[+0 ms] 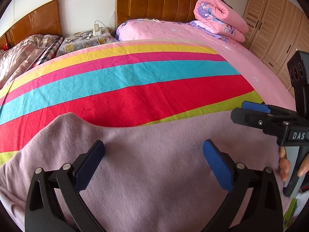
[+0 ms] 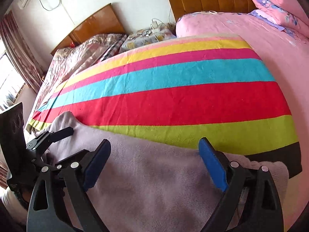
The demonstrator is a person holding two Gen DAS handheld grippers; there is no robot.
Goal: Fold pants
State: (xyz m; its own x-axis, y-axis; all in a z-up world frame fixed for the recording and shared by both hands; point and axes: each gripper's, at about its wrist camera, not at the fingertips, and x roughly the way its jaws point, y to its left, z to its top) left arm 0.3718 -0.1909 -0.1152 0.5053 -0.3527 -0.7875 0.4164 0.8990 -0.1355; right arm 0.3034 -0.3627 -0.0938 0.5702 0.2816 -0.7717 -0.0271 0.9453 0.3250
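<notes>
Pale lilac pants (image 1: 154,164), soft brushed knit with fine fuzzy nap, lie flat on a striped blanket (image 1: 125,89) at the near edge of the bed, filling the 6 o'clock half of both wrist views. One rounded cloth corner humps up at 9 o'clock in the left view; the far edge runs as a gentle wavy line over the red stripe. Blanket is a flat woven cotton with broad bands of pink, yellow, magenta, cyan, red and lime, lightly creased. Left tool (image 1: 153,154) hovers over the pants, black plastic arms spread wide, blue textured pads (image 1: 216,166) well apart, nothing between them. Right tool (image 2: 154,154) likewise wide apart above the fabric near the pants' right end, where a thick folded hem (image 2: 274,172) bulges at 4 o'clock. Seen from the left camera, the right tool's fingers point toward 9 o'clock from the right edge, held by a hand (image 1: 285,164). Pink bedsheet (image 1: 241,58) beyond, smooth; a rolled quilted pink floral duvet (image 1: 220,17) at 1 o'clock against a padded brown headboard (image 1: 164,2).
</notes>
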